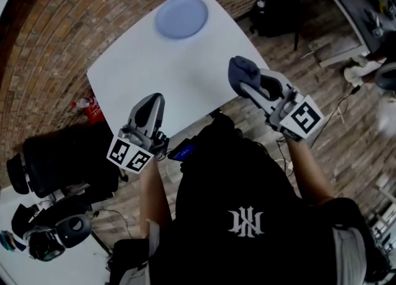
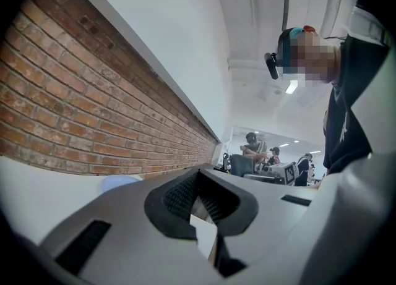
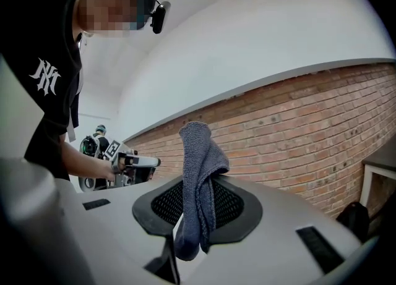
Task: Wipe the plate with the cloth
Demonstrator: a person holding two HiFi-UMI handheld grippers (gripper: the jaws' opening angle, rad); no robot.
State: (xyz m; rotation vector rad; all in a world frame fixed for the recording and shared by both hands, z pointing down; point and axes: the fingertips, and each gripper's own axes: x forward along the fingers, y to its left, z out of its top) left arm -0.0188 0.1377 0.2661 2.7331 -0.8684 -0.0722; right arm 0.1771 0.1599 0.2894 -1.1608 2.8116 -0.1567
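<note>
Your right tool (image 1: 244, 78), clamped on cloth (image 3: 199, 166): plate (image 1: 181, 17) lies ahead and leftward, far across tabletop (image 1: 167, 73). Left tool (image 1: 153, 106): clenched, empty.

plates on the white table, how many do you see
1. The plate lies near the far end of the white table, on its own. Nothing on the table could hide another.

— Where does the plate (image 1: 181, 17) lie?
— On the far end of the counter (image 1: 179, 73), well ahead of me.
— And the cloth (image 1: 240, 67)?
— Between the jaws of my right hand-held gripper (image 1: 247, 83), at the counter's right edge. My left hand-held gripper (image 1: 153, 101) is over the near edge, left of it.
</note>
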